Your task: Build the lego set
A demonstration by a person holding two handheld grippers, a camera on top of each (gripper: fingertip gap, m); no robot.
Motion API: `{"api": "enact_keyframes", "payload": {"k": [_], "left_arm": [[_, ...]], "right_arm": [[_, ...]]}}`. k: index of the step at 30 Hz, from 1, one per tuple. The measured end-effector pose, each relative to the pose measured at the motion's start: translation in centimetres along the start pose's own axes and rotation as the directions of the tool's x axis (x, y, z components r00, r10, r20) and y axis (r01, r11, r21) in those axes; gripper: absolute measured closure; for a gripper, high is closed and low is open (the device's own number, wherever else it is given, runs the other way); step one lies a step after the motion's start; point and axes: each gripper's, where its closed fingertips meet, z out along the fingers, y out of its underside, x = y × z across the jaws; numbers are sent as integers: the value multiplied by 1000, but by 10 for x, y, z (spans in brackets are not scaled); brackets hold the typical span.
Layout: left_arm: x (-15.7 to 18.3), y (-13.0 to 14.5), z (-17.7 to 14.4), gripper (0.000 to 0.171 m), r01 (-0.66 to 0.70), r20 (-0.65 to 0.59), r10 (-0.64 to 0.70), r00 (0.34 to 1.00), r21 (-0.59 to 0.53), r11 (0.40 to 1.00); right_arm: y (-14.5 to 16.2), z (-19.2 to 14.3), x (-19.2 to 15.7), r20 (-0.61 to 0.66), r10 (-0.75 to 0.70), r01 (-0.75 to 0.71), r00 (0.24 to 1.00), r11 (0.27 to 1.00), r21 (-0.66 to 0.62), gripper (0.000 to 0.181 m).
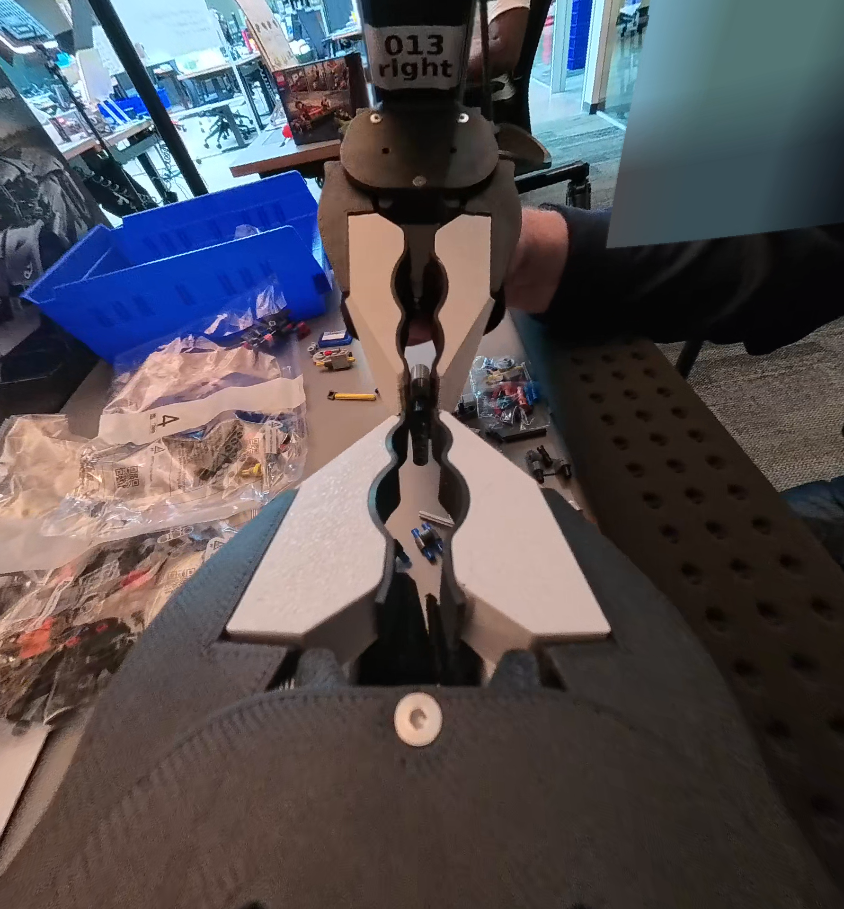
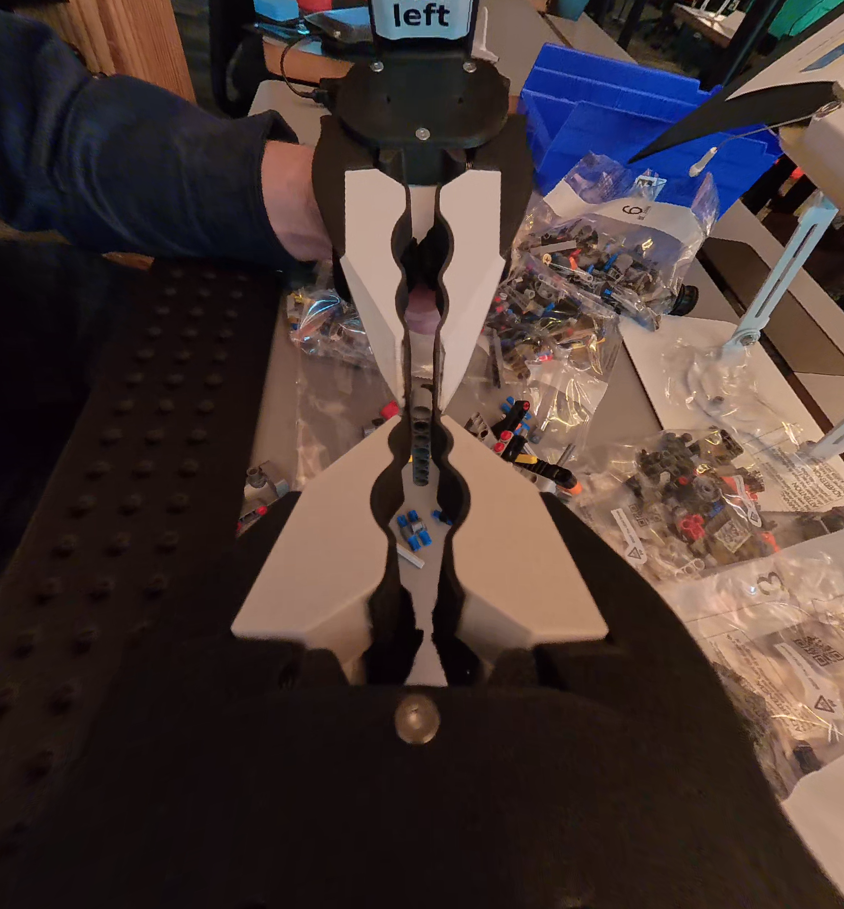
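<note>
My two grippers meet tip to tip above the grey table [image 1: 341, 423]. In the left wrist view my left gripper [image 1: 420, 424] comes from below and my right gripper [image 1: 420, 396] from above. Both pinch a slim black beam [image 1: 420, 445] that runs along the line between them, with a grey cylinder at its far end. In the right wrist view my right gripper [image 2: 422, 424] is below and my left gripper [image 2: 422, 399] above, shut on the same holed black beam [image 2: 422, 455]. Under the jaws lie a small grey piece with blue pins [image 1: 427, 541] [image 2: 412, 532] and a grey axle [image 2: 410, 556].
Blue bins [image 1: 188, 275] [image 2: 606, 123] stand at the back. Clear bags of parts [image 1: 188, 442] [image 2: 582, 275] and loose pieces, among them a yellow axle [image 1: 353, 396], cover the table. A dark perforated seat [image 1: 680, 492] [image 2: 139, 393] borders it. A white stand [image 2: 779, 275] is near. The tips of both grippers are at nearly the same place. From either gripper's tips it is about 15 centimeters to the dark perforated seat [image 1: 680, 492]. The right camera catches it too, in the right wrist view [image 2: 136, 516].
</note>
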Motion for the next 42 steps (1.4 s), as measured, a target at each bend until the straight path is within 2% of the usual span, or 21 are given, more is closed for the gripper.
{"api": "enact_keyframes", "payload": {"k": [8, 11, 16, 24, 28, 29, 31, 32, 36, 41, 42], "left_arm": [[1, 1, 1, 163, -1, -5, 1, 1000, -4, 1000], [2, -4, 0, 166, -11, -1, 11, 1000, 19, 1000], [2, -1, 0, 168, -54, 17, 54, 998, -13, 998], [5, -11, -7, 169, -83, 19, 83, 996, 11, 996], [6, -9, -8, 169, -85, 13, 85, 996, 5, 996], [1, -9, -16, 168, -75, 29, 75, 997, 17, 997], [-20, -21, -46, 169, -36, 111, 25, 993, 101, 994], [-21, -18, -47, 169, -45, 116, 35, 993, 80, 996], [-5, 9, -23, 168, -57, 25, 59, 998, -80, 995], [0, 34, -11, 167, -15, -30, 10, 1000, -179, 984], [-1, 37, -9, 161, -2, -27, -3, 1000, -191, 982]], "right_arm": [[4, 3, -2, 10, 0, 0, 1000, 1000, -23, 176], [-1, 1, -3, 18, 4, -4, 1000, 1000, 5, 176], [1, 3, -3, 8, -6, 6, 1000, 1000, -16, 176], [-11, -2, -8, 77, 50, -56, 996, 995, 80, 176], [-11, -5, -7, 76, 52, -58, 996, 995, 81, 176], [-7, -13, -1, 45, 61, -64, 997, 995, 76, 176], [-18, -40, 10, 64, 143, -154, 988, 964, 218, 177], [-19, -42, 12, 61, 148, -158, 987, 961, 227, 176], [-7, -23, 5, 85, 133, -143, 987, 981, 129, 176], [9, -10, -1, 105, 139, -143, 985, 989, 33, 176], [13, -7, 0, 91, 138, -139, 986, 990, 6, 176]]}}
